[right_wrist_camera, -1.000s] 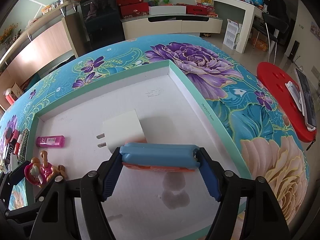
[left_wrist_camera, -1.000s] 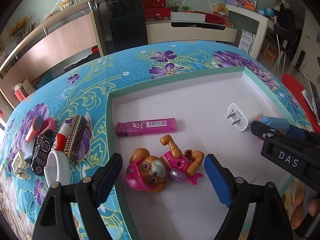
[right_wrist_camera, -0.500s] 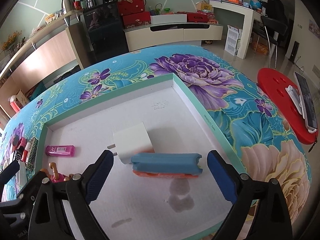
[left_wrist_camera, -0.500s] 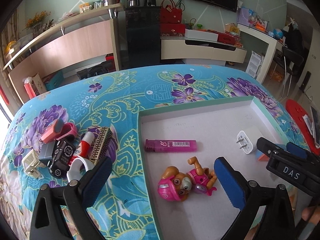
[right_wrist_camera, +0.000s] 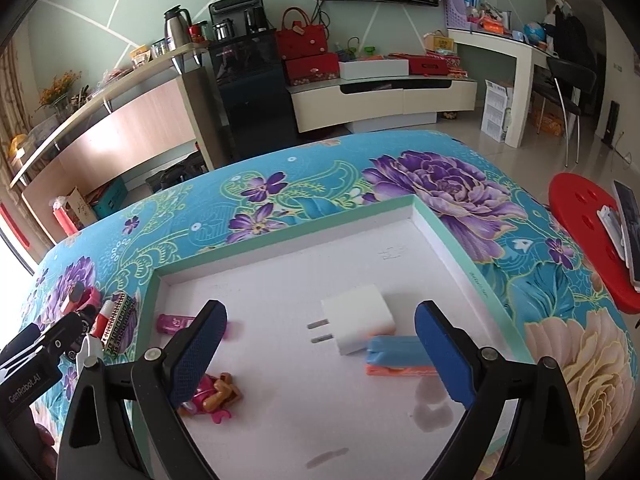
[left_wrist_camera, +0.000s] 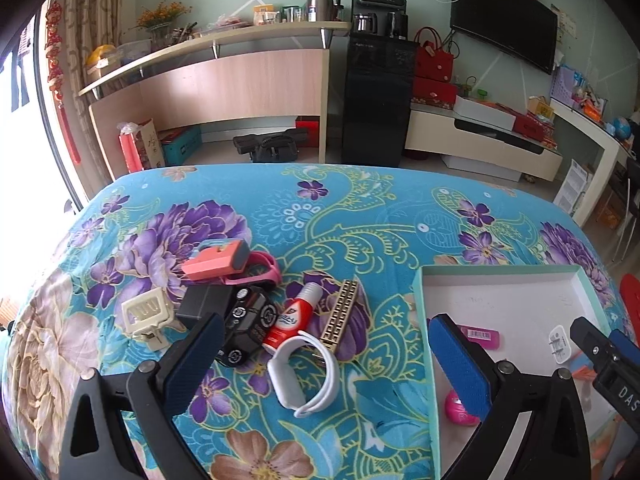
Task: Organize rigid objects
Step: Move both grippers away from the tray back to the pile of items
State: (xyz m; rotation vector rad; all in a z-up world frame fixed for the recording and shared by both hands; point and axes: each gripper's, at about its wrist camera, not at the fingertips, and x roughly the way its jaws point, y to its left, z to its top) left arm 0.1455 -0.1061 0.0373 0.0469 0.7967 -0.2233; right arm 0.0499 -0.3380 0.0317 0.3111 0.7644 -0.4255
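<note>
- Left gripper [left_wrist_camera: 320,364] jaws spread wide, nothing between the pads; it's the nearer one to the loose pile.
- White plastic wristband loop [left_wrist_camera: 306,376] lies on the floral cloth right under the left jaw gap, nearest candidate.
- Gold-and-black patterned bar [left_wrist_camera: 342,314] just beyond, long axis running away from me, slightly left-leaning.
- Right gripper [right_wrist_camera: 320,354] also spread, empty, over the white tray with mint-green rim [right_wrist_camera: 460,252].

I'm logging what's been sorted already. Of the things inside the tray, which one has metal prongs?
The white charger plug, lying beside the blue-and-orange block. Its two prongs point toward the pink lighter; the dog toy has none.
</note>
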